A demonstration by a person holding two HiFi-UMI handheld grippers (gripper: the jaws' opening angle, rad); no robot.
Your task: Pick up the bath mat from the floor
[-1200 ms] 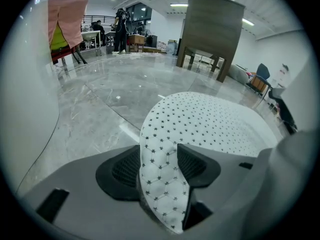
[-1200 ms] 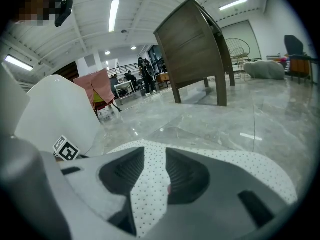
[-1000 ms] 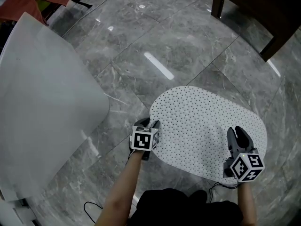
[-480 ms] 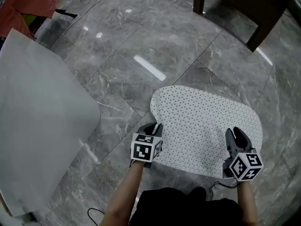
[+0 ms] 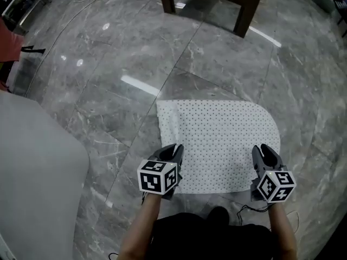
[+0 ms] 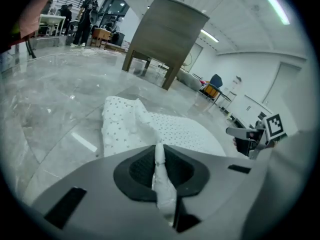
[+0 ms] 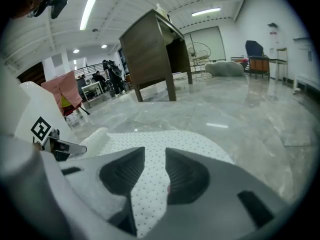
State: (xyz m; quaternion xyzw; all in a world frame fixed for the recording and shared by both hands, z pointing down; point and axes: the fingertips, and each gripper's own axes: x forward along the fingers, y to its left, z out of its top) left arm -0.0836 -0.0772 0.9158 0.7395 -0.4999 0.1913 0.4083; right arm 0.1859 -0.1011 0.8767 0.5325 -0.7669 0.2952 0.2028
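Note:
The white bath mat (image 5: 217, 140) with small dark dots lies on the grey marble floor, its near edge pulled straight between my two grippers. My left gripper (image 5: 174, 149) is at the mat's near left corner. Its jaws are closing, and a thin fold of the mat (image 6: 159, 170) is pinched between the pads of the left gripper (image 6: 159, 151). The mat's left side (image 6: 122, 121) is bunched up. My right gripper (image 5: 261, 151) holds the near right corner. In the right gripper view the dotted mat (image 7: 165, 141) fills the gap between the jaws of the right gripper (image 7: 155, 166).
A dark wooden table (image 5: 242, 20) stands on the floor beyond the mat. A large white panel (image 5: 32, 172) fills the left side. A thin cable (image 5: 244, 213) trails by my feet. People stand far off (image 6: 85, 14).
The left jaws have closed on the mat's corner. The mat's near edge has been drawn up straight between both grippers, and its left side has bunched.

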